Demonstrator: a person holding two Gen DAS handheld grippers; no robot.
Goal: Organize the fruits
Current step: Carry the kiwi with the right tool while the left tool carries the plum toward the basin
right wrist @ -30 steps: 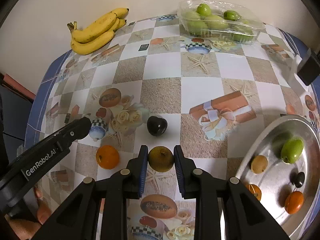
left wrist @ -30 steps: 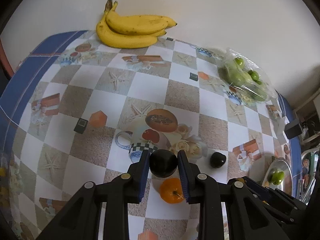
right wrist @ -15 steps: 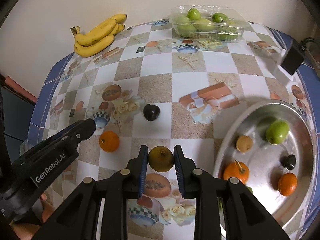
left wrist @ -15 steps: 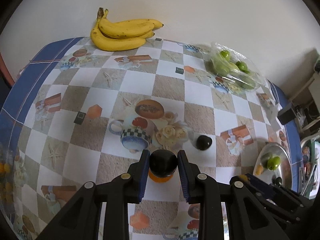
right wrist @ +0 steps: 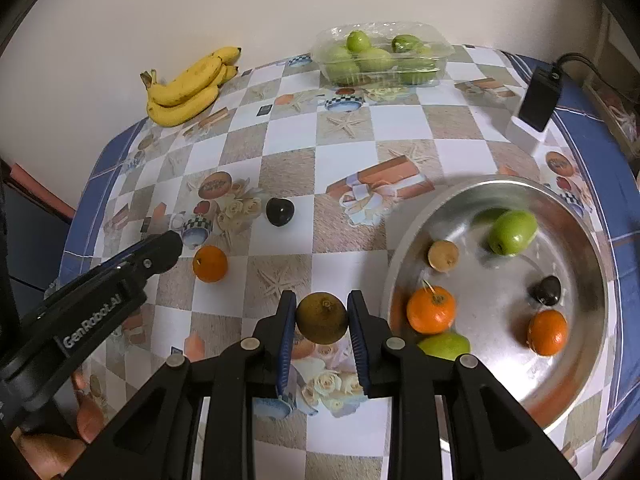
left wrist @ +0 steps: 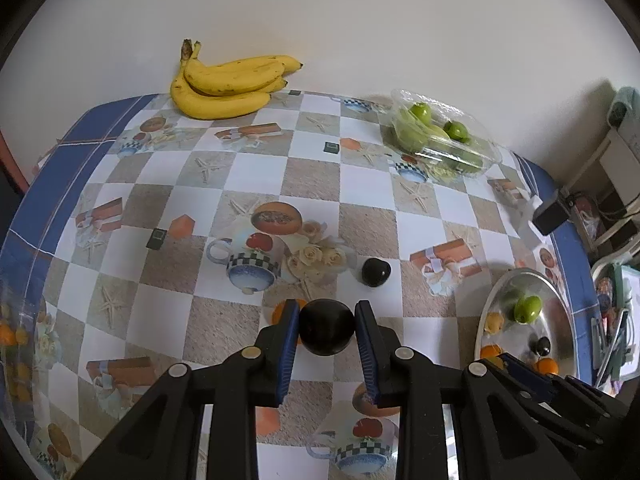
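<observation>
My left gripper is shut on a dark round plum, held above the patterned tablecloth. Behind its left finger an orange peeks out on the table. My right gripper is shut on a brownish-green round fruit, just left of the steel tray. The tray holds two oranges, a green fruit, a small tan fruit and a dark one. A loose dark plum and the orange lie on the table. The left gripper shows at the left in the right wrist view.
A bunch of bananas lies at the back by the wall. A clear plastic box of green fruits stands at the back right. A black adapter on a white block sits near the right table edge. A hand holds the left tool.
Both grippers have risen and drifted toward the tray with their fruits still held. The tray has come further into both views.
</observation>
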